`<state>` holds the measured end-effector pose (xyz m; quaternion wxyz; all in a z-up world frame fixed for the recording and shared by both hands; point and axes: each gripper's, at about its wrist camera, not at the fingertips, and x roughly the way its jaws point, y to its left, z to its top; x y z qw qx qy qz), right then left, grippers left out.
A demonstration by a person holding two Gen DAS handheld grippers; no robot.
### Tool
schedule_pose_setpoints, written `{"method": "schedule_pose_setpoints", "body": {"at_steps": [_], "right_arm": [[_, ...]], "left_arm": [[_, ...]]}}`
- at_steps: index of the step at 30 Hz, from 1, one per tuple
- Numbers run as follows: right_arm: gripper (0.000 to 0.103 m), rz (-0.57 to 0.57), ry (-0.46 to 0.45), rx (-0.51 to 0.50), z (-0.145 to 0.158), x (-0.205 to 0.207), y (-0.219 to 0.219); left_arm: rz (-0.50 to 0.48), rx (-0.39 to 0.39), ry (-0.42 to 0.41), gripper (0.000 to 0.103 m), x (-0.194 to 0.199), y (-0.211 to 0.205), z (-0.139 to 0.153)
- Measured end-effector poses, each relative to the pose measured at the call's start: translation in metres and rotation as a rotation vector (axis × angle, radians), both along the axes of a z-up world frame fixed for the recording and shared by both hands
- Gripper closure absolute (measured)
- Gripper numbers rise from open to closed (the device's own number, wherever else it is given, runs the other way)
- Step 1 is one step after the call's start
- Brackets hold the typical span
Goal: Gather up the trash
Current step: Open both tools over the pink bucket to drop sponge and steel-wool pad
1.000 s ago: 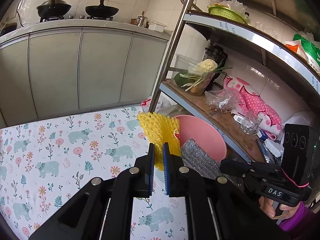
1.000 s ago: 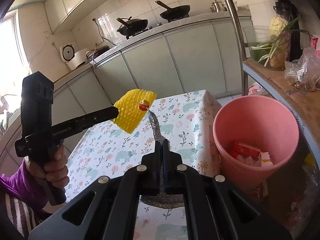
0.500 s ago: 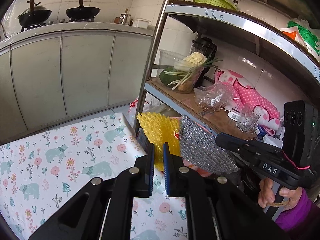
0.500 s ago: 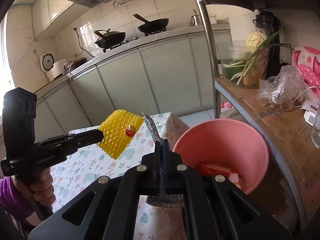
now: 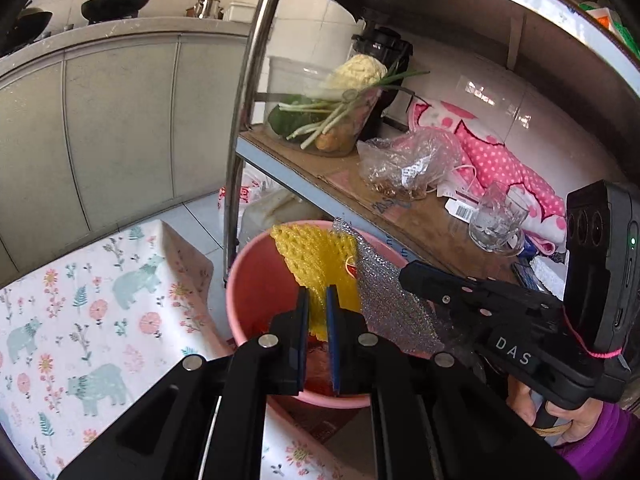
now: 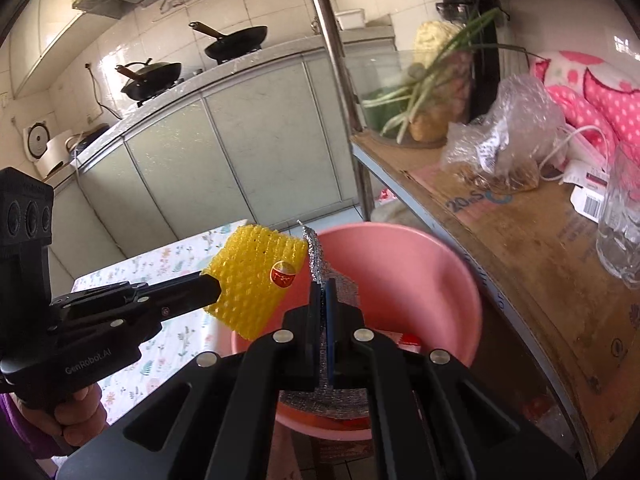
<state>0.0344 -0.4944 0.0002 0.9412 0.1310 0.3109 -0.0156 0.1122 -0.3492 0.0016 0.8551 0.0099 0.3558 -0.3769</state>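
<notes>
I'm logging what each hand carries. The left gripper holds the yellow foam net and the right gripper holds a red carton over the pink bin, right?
Not quite. The right gripper is shut on a silver foil sheet, not a red carton, as the right wrist view shows. The left gripper does hold the yellow foam net, both over the pink bin.

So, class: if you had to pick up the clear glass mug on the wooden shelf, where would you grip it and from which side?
Grip the glass mug across its body from the open front of the shelf, jaws level. It stands upright, and its handle, facing forward, is too small a target.
</notes>
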Motion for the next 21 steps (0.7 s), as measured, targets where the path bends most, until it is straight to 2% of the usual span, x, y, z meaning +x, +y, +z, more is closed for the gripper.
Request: {"method": "schedule_pose_setpoints", "body": {"at_steps": [4, 6, 7, 8, 9, 10, 11, 12, 18, 19, 21], "right_arm": [[0.100, -0.031, -0.003, 0.007, -0.006, 0.001, -0.008], [0.099, -0.036, 0.000, -0.010, -0.006, 0.003, -0.010], [0.097, -0.038, 0.001, -0.024, -0.005, 0.003, -0.010], [0.094, -0.036, -0.003, -0.026, -0.005, 0.003, -0.010], [0.092, -0.038, -0.003, -0.026, -0.004, 0.004, -0.010], [0.087, -0.039, -0.007, -0.022, -0.003, 0.003, -0.010], [0.081, -0.031, -0.012, -0.017, -0.002, 0.003, -0.010], [0.078, -0.028, -0.015, -0.018, 0.000, 0.002, -0.009], [0.073, -0.016, -0.031, -0.029, 0.010, -0.011, 0.004], [0.068, -0.014, -0.030, -0.017, 0.010, -0.015, 0.007], [0.065, -0.017, -0.021, 0.007, 0.009, -0.023, 0.012]], "left_arm": [[-0.005, 0.022, 0.007, 0.094, 0.001, -0.008, -0.009], [-0.008, 0.030, 0.012, 0.089, 0.001, -0.009, -0.011], [-0.004, 0.032, 0.012, 0.087, 0.001, -0.009, -0.011], [0.003, 0.034, 0.011, 0.079, 0.001, -0.008, -0.011], [0.009, 0.031, 0.014, 0.076, 0.001, -0.007, -0.011], [0.008, 0.022, 0.020, 0.074, 0.002, -0.005, -0.010], [0.006, 0.014, 0.026, 0.073, 0.002, -0.003, -0.009], [0.010, 0.014, 0.027, 0.072, 0.002, -0.003, -0.008], [0.029, 0.007, 0.004, 0.068, -0.006, 0.008, 0.003], [0.034, 0.010, -0.002, 0.068, -0.008, 0.010, 0.005], [0.046, 0.014, -0.006, 0.068, -0.013, 0.015, 0.007]]}}
